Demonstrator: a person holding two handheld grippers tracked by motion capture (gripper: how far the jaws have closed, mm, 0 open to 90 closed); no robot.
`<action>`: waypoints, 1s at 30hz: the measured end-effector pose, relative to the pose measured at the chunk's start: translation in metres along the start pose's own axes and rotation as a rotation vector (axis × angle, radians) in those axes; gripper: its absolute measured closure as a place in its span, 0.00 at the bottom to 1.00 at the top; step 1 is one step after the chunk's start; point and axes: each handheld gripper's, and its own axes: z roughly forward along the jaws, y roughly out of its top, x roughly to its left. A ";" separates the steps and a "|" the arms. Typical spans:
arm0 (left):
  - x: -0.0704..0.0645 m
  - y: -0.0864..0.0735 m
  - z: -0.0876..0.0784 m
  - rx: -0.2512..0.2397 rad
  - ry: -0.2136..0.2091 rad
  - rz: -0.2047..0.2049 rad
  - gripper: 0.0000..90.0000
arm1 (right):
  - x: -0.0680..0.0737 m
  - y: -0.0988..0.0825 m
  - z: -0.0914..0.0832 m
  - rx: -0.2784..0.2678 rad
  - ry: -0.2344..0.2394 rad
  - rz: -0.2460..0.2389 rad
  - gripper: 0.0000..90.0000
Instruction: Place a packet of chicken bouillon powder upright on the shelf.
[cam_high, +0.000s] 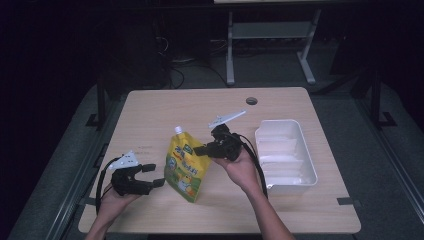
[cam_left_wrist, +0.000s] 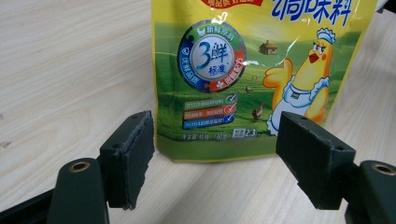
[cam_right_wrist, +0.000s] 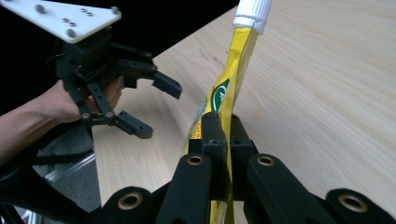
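Gripper work first: our right gripper (cam_high: 201, 150) has its jaws pinched tight on the side edge of the yellow pouch (cam_high: 186, 167), and in the right gripper view the thin yellow film runs up between the two black pads (cam_right_wrist: 212, 133) to the white screw cap (cam_right_wrist: 251, 11) at the top. We see our right hand (cam_high: 241, 165) carrying that gripper above the middle of the table (cam_high: 150, 107), with the pouch standing roughly upright and leaning a little toward the table's near edge.

Our left gripper (cam_high: 153, 176) sits near the table's near left corner, just beside the pouch's left side. Its jaws are spread wide with nothing pressed between them; the left gripper view shows the two pads (cam_left_wrist: 128, 158) standing apart on either side of the pouch's bottom edge, short of the printed front with the cartoon chicken (cam_left_wrist: 306, 81) and the round blue badge (cam_left_wrist: 212, 56). We cannot tell from that view whether the pouch's bottom rests on the wood or hangs just off it.

Farther toward the table's right edge lies a white plastic tray (cam_high: 310, 172), well apart from the pouch. Near the far edge we see a small round hole (cam_high: 251, 100) in the tabletop.
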 end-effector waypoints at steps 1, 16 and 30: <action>0.000 0.000 0.000 -0.004 -0.001 0.001 0.30 | 0.000 0.000 0.000 0.000 0.000 0.000 1.00; 0.000 0.002 -0.011 -0.078 -0.063 0.008 0.27 | 0.040 0.018 -0.003 0.073 0.025 -0.190 1.00; 0.000 0.000 -0.010 -0.127 -0.234 0.002 0.30 | 0.059 0.019 0.002 0.099 0.122 -0.323 1.00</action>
